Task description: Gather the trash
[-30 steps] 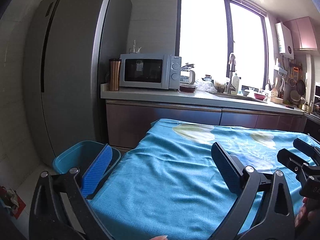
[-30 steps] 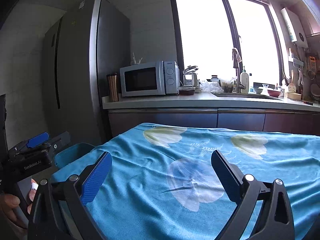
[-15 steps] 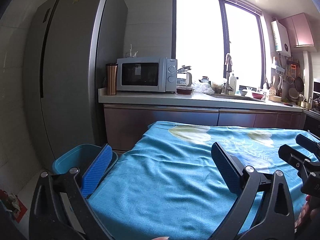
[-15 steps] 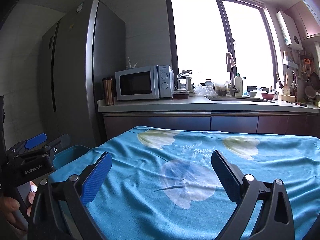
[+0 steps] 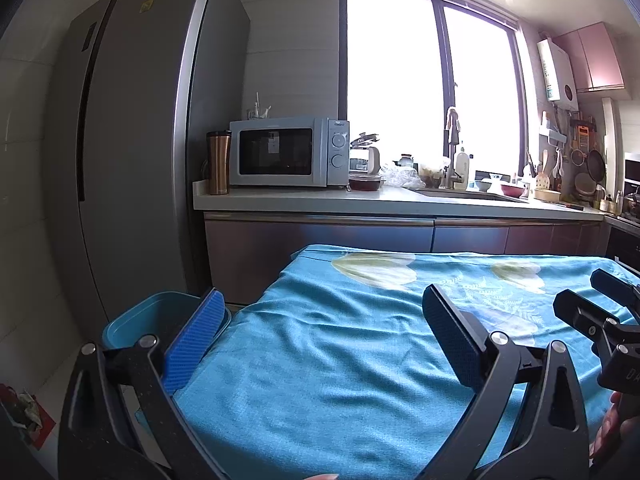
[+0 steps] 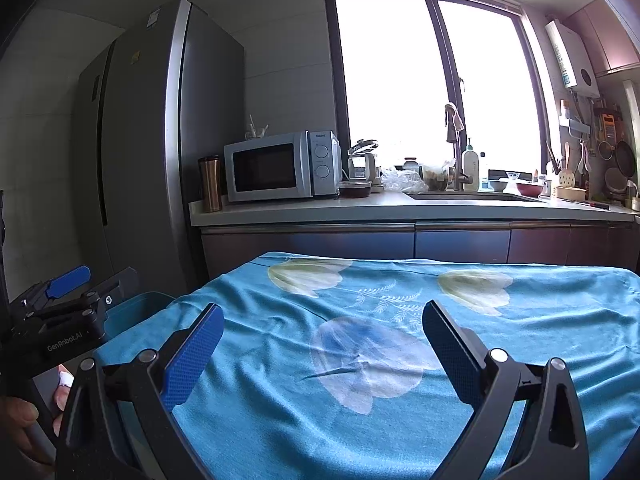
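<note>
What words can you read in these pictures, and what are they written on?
"GenRobot.AI": on the black body of the left gripper, seen from the right wrist camera.
"Galanz": seems to read so at the top of the microwave control panel; small, so not sure.
"DA": cut-off letters on the right gripper body in the left wrist view.
Stickers on the fridge and water heater label: too small to read.
</note>
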Demonstrator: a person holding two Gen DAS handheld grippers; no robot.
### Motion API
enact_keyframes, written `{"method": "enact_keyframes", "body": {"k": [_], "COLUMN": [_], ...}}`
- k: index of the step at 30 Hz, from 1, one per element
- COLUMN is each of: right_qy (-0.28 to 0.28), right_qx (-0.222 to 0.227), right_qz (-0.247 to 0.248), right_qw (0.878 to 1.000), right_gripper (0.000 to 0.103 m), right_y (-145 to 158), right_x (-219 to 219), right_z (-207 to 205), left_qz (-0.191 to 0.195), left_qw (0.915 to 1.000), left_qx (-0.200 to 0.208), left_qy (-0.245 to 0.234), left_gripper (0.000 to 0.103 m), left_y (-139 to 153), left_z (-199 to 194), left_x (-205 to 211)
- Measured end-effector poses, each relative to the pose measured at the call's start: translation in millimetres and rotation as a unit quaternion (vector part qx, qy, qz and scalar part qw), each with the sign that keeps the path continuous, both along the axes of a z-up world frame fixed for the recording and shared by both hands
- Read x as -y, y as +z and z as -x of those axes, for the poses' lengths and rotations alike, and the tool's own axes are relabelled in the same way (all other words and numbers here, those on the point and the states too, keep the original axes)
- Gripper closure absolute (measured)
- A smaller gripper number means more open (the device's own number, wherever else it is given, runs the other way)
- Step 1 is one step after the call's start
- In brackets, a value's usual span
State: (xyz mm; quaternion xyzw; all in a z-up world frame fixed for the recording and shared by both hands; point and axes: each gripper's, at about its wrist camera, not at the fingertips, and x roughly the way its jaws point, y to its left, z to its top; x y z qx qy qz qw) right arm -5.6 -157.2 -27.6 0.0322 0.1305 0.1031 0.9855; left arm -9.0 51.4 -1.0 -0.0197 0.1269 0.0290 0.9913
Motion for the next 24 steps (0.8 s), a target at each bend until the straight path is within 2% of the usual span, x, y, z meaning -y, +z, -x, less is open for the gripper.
{"method": "enact_keyframes", "body": {"k": [24], "right_qy": [-0.005], "right_qx": [0.0], "right_qz": [-0.001], "right_qw": [1.0], "right_gripper": [0.007], "right_y": [-0.9], "right_x": [3.1], "right_z": [-4.2], "left_qz": [-0.005], "left_qw": [1.0], "left_qx": [0.001], "left_qy": [-0.003], "left_gripper": [0.006], "left_y": [-2.2], "left_z": [-2.6], "left_x": [2.8]}}
